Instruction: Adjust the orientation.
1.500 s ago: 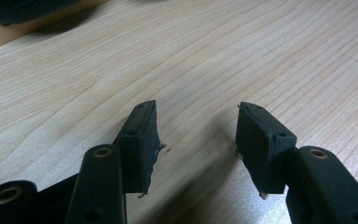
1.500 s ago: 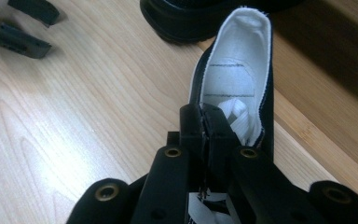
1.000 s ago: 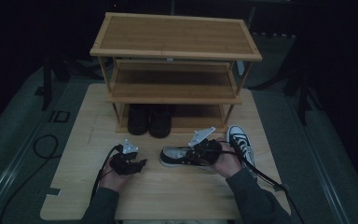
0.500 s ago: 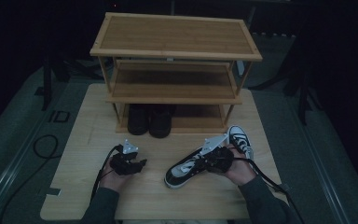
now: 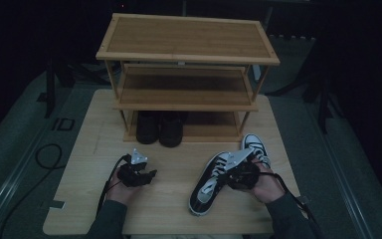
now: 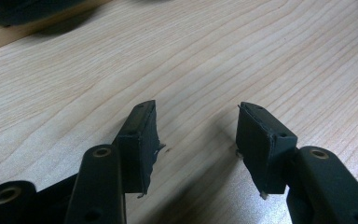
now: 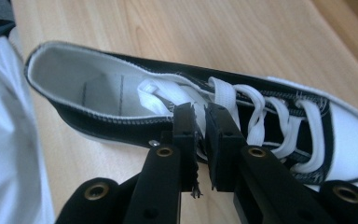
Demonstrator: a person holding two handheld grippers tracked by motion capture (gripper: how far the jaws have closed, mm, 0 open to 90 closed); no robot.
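A black high-top sneaker [image 5: 207, 187] with white laces lies on the table, toe toward the near edge. My right gripper [image 5: 225, 175] is at its ankle end. In the right gripper view the sneaker [image 7: 74, 88] lies across the frame, and my right gripper [image 7: 200, 116] has its tips at the collar by the top laces. Its jaws have just been opening, and a narrow gap shows between the pads, with no pad seen pressing. Its mate [image 5: 256, 147] stands just behind. My left gripper [image 5: 150, 175] rests low over bare wood; its view shows the left gripper [image 6: 196, 126] open and empty.
A three-tier wooden shoe rack [image 5: 189, 35] stands at the back of the table [image 5: 94, 209]. A pair of black shoes [image 5: 159, 127] sits on its bottom shelf. A cable [image 5: 47, 159] loops on the floor at the left.
The sneaker has swung from lying crosswise to pointing its toe at the near edge. My right hand moved right and nearer with it. The left gripper stayed put.
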